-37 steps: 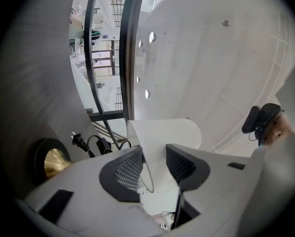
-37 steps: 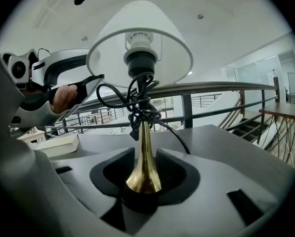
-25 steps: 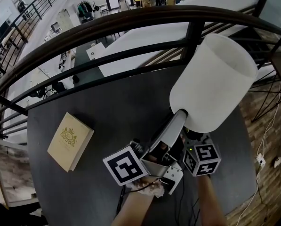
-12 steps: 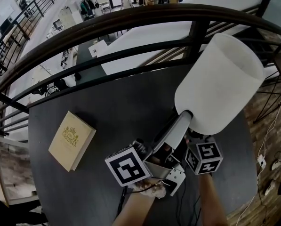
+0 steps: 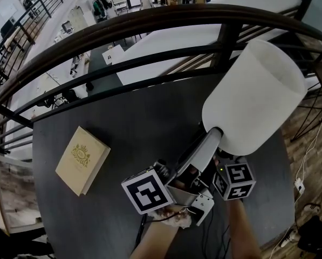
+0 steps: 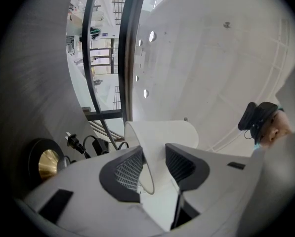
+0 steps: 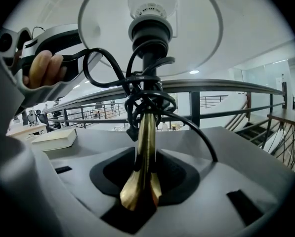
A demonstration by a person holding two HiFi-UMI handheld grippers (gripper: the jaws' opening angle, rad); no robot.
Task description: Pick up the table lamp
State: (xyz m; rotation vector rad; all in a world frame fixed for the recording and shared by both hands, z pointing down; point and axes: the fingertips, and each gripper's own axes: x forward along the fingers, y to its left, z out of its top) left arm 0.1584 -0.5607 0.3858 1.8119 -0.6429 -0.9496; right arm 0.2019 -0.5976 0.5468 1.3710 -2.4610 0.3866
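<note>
The table lamp hangs tilted above the table, its white shade [image 5: 252,99] up and to the right. My left gripper [image 6: 152,164] is shut on the shade's lower rim [image 6: 159,135], which passes between its two pads. In the head view the left gripper [image 5: 213,135] reaches up to that rim. My right gripper [image 7: 146,169] is shut on the lamp's brass stem [image 7: 147,132], below a tangle of black cord [image 7: 142,90] wound round it. The right gripper's marker cube [image 5: 233,181] shows under the shade. The lamp's dark base with a brass centre [image 6: 48,163] and the plug [image 6: 70,139] show in the left gripper view.
A cream book [image 5: 81,159] lies on the dark table [image 5: 123,117] at the left. A curved black railing [image 5: 150,26] runs just behind the table, with a drop to a lower floor beyond it. Stairs and cables lie at the right.
Both grippers keep their hold. In the head view the lamp and grippers sit slightly further right than one second ago.
</note>
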